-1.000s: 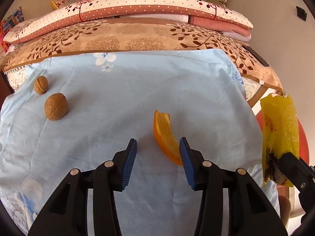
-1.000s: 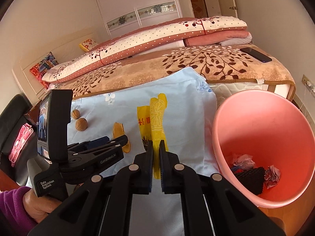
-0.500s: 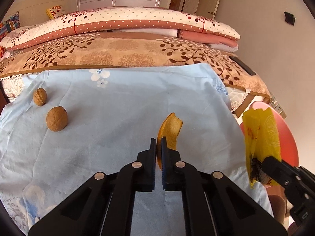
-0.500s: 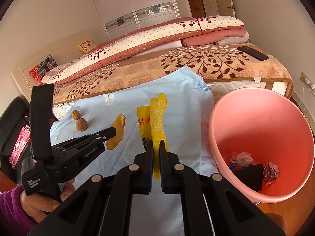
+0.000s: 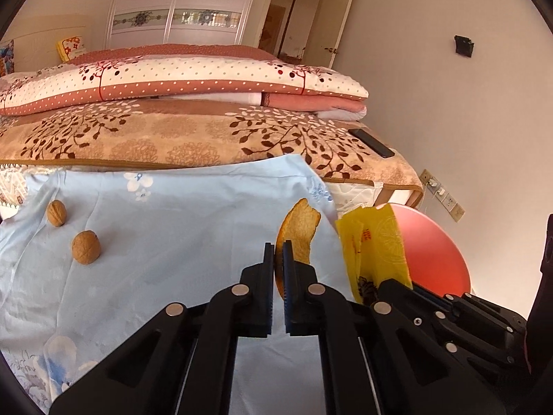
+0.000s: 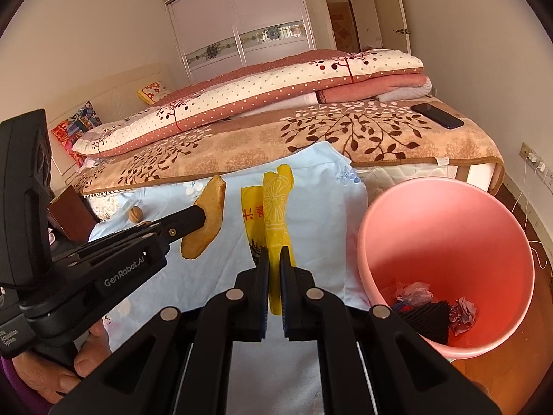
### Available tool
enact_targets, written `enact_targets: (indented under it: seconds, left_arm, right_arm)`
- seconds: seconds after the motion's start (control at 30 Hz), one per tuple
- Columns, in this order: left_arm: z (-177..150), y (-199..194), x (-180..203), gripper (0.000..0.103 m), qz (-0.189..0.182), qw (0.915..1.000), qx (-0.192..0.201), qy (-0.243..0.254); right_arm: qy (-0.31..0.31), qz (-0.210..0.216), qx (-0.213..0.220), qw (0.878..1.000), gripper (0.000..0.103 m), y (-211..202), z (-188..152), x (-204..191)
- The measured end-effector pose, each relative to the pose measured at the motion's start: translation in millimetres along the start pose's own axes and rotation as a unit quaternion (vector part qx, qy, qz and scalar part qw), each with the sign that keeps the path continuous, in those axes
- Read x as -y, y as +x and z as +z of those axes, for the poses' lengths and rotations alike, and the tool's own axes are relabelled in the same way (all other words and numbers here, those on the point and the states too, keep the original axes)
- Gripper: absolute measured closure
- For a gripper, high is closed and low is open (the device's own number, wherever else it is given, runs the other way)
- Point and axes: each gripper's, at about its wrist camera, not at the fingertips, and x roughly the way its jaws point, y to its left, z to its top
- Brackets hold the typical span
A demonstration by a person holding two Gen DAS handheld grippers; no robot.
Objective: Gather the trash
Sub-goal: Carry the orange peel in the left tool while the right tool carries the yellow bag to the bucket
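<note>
Carrying both pieces to the pink bin (image 6: 446,242) is, I judge, the step in hand, so think first about the biggest things. The bed (image 5: 193,138) fills the far side, and the light blue sheet (image 5: 172,224) lies over its near part; the bin stands on the floor just beside the right edge of this sheet, with some trash already at its bottom.

Your left gripper (image 5: 278,259) has its fingers closed almost fully on the orange peel (image 5: 299,233), which is lifted clear of the sheet and stands up from the fingers. Your right gripper (image 6: 274,264) has its fingers pressed together on the yellow wrapper (image 6: 273,204), which also hangs above the sheet, near its right edge.

To do it well, bring the right gripper over the mouth of the bin first, because it is nearer, and let the wrapper go only when it is inside the rim. The wrapper is light and may drift or stick to a finger, so open widely. Then pass the left gripper behind or above the right one; the two tools are close together here, and they could knock each other.

The room above the sheet between you and the bin looks open. Keep the peel away from the two walnuts (image 5: 85,246) near the left edge of the sheet; they can wait. The phone (image 6: 437,115) at the far right corner of the bed is well apart from your path.
</note>
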Motion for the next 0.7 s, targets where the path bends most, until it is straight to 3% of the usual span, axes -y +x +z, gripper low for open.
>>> enact_targets:
  seconds: [0.7]
  left_arm:
    - [13.4, 3.1, 86.4, 0.099, -0.068, 0.9951, 0.021, 0.068]
  right_arm:
    - [0.07, -0.081, 0.06, 0.992, 0.098, -52.4, 4.1, 72.9]
